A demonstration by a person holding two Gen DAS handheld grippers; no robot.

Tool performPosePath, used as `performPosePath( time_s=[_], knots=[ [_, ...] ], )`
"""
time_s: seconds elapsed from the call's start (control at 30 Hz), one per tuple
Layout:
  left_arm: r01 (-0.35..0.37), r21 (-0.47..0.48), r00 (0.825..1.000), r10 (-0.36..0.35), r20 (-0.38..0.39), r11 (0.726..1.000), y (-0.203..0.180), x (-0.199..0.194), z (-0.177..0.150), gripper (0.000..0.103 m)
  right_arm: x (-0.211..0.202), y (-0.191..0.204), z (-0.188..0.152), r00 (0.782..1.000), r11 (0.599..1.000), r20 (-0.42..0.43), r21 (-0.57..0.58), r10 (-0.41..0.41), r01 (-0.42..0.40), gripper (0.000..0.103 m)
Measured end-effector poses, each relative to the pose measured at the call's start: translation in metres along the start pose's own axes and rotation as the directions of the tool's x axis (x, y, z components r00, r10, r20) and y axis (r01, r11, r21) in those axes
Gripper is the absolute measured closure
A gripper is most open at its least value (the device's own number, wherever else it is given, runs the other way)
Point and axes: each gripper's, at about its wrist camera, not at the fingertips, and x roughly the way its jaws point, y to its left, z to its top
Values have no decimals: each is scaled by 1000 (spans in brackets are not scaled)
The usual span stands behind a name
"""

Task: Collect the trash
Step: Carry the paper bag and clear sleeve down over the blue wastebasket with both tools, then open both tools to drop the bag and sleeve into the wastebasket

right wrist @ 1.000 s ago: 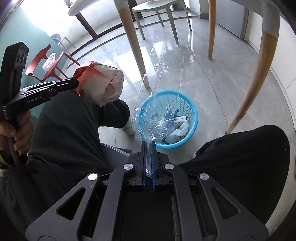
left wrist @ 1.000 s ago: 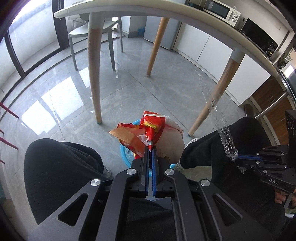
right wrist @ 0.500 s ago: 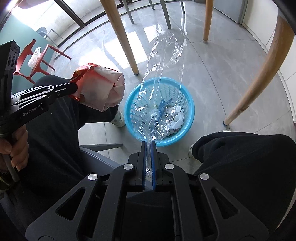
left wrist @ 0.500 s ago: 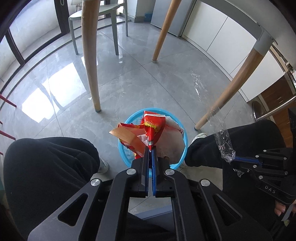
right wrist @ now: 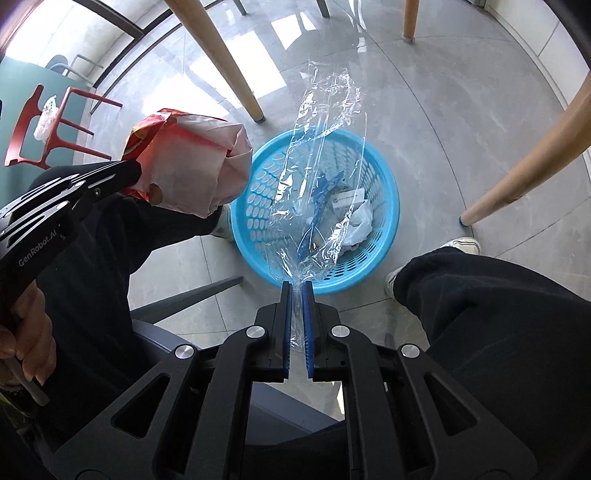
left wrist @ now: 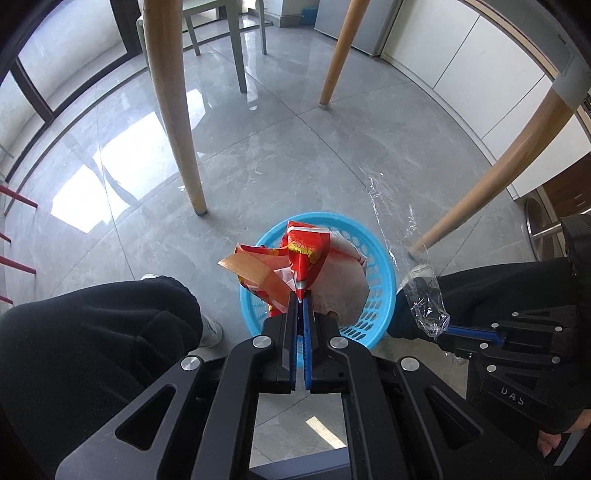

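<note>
My left gripper (left wrist: 300, 301) is shut on a red and white snack wrapper (left wrist: 303, 258) and holds it above the near rim of a blue perforated basket (left wrist: 373, 317) on the floor. The wrapper (right wrist: 192, 166) and the left gripper (right wrist: 129, 173) also show at the left of the right wrist view. My right gripper (right wrist: 297, 288) is shut on a sheet of clear plastic film (right wrist: 317, 166), held over the basket (right wrist: 384, 229). Paper scraps (right wrist: 356, 225) lie in the basket. The film (left wrist: 424, 302) and right gripper (left wrist: 448, 330) show at the right of the left wrist view.
Wooden table legs (left wrist: 173, 110) (left wrist: 491, 192) stand around the basket on the grey tile floor. The person's black-trousered legs (left wrist: 92, 332) (right wrist: 498, 314) flank it. A red chair (right wrist: 40, 122) is at far left, a grey chair (left wrist: 229, 33) beyond.
Both grippers have lowered toward the floor with their loads. The basket now lies closer below the wrapper and the film, and the table top has left the view.
</note>
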Motion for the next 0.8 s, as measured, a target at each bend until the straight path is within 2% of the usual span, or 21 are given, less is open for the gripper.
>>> performPosePath(
  time_s=[0.13,0.33,0.4,0.57,0.7,0.77,0.8],
  knots=[
    [-14,0,1000,14,-26,1000,-1,18,10,102,15,-5,16,1000,1000,-20,22,-7,7,96],
    [-30,23,997,32,-75,999,-8,47,20,102,49,-19,34,994,992,-86,112,70,-61,95],
    [-23,8,995,23,-98,1000,-6,58,24,102,60,-20,40,993,993,-106,116,42,-30,95],
    [-6,-32,989,1,-146,999,2,76,31,102,87,-23,50,987,990,-149,135,66,-46,95],
    [-6,-28,989,2,-146,1000,4,82,33,101,100,-27,53,984,989,-165,142,65,-42,95],
    [3,-43,991,-9,-136,999,5,82,34,95,103,-27,55,983,987,-165,149,79,-54,94],
    [7,-53,991,-14,-132,999,6,82,35,89,102,-27,56,984,987,-158,149,83,-60,84]
  ],
)
